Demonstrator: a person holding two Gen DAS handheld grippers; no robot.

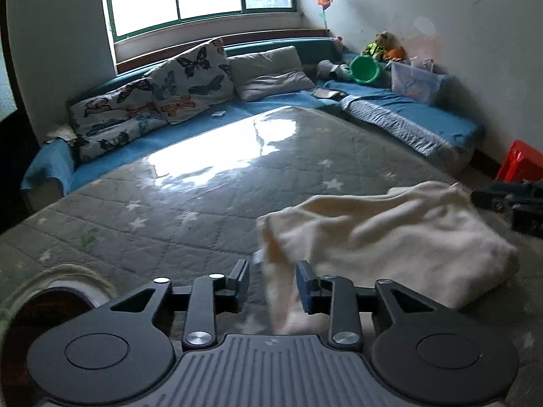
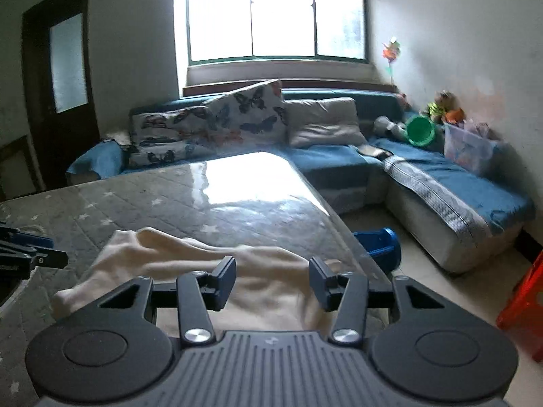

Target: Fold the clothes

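Note:
A cream fleece garment [image 1: 390, 237] lies crumpled on the grey quilted table cover [image 1: 169, 203]. In the left wrist view my left gripper [image 1: 272, 279] is open at the garment's near left edge, and a strip of the cloth runs between the fingers without being pinched. The right gripper shows as a dark shape [image 1: 509, 200] at the garment's far right. In the right wrist view my right gripper [image 2: 272, 276] is open just above the garment [image 2: 203, 264], empty. The left gripper [image 2: 23, 254] shows at the left edge there.
A blue corner sofa [image 2: 441, 176] with butterfly cushions [image 1: 190, 78] wraps the table's far side. A blue stool [image 2: 380, 240] lies on the floor by the table's right edge. A red stool [image 2: 522, 305] stands at the right. A round opening [image 1: 51, 302] sits near left.

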